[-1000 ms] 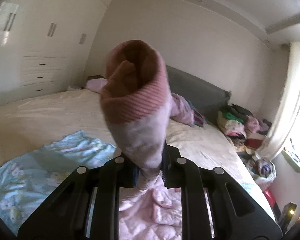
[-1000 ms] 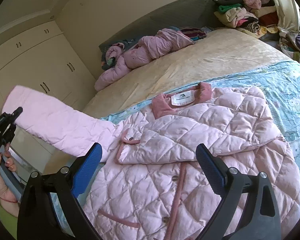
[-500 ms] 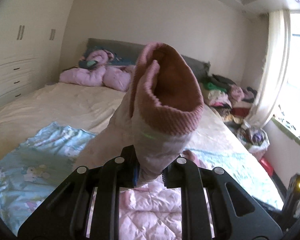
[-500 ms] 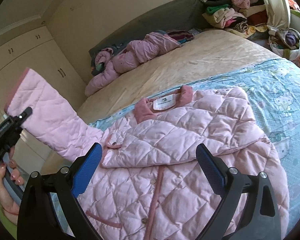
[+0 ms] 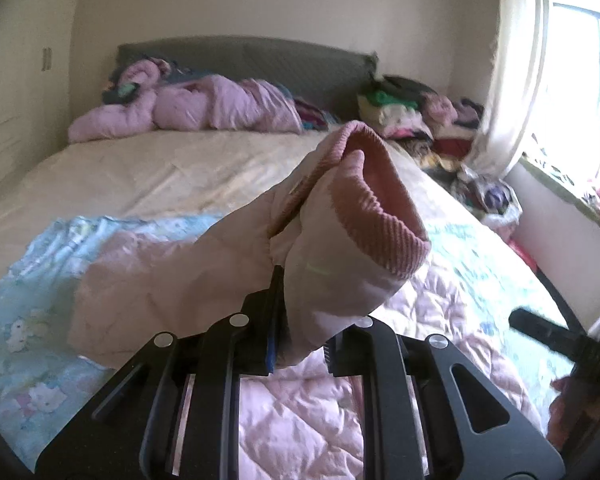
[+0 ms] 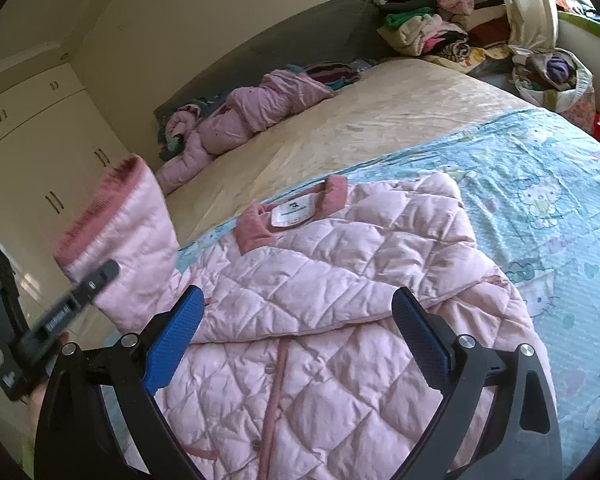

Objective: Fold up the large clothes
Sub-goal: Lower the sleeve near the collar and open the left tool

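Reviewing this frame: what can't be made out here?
- Left wrist view: the left gripper pads, covered by the pink quilted jacket's sleeve they clamp.
- Right wrist view: the pink quilted jacket hem, cut off by the bottom edge.
- Right wrist view: the white collar label text, too small.

Your right gripper has a black slotted frame, 2 blue ribbed pads and silver screws. Your left gripper is black too, white lettering along its finger.
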Available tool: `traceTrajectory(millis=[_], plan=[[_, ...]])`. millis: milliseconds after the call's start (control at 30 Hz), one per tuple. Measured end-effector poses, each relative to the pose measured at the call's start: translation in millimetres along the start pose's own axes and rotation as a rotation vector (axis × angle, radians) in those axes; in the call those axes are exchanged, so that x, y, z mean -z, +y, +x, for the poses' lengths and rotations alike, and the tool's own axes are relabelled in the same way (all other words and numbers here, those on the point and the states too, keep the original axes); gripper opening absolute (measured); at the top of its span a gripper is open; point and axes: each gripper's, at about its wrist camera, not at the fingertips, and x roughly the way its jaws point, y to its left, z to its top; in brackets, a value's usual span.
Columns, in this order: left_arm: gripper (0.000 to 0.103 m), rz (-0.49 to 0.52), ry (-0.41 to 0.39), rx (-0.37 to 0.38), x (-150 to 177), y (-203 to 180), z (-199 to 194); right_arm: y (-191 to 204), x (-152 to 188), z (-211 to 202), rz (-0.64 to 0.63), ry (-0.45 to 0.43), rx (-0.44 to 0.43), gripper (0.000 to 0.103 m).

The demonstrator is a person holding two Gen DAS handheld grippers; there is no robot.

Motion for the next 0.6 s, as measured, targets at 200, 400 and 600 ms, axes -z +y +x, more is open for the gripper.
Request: traceTrajectory(millis=[200,400,600], plan=[[0.010,0.025,0.081,0.025,13,-5,19,-7,0,-7,0.011,-0.016,0.017,0.094],[0.010,0.069,0.152,0.054,31,-21,40,-14,-1,-7,0.023,-0.015,0.038,0.094],[0.010,0.162,0.219,0.065,56,-39,56,-16,1,1,0.028,0.000,0.037,0.094]])
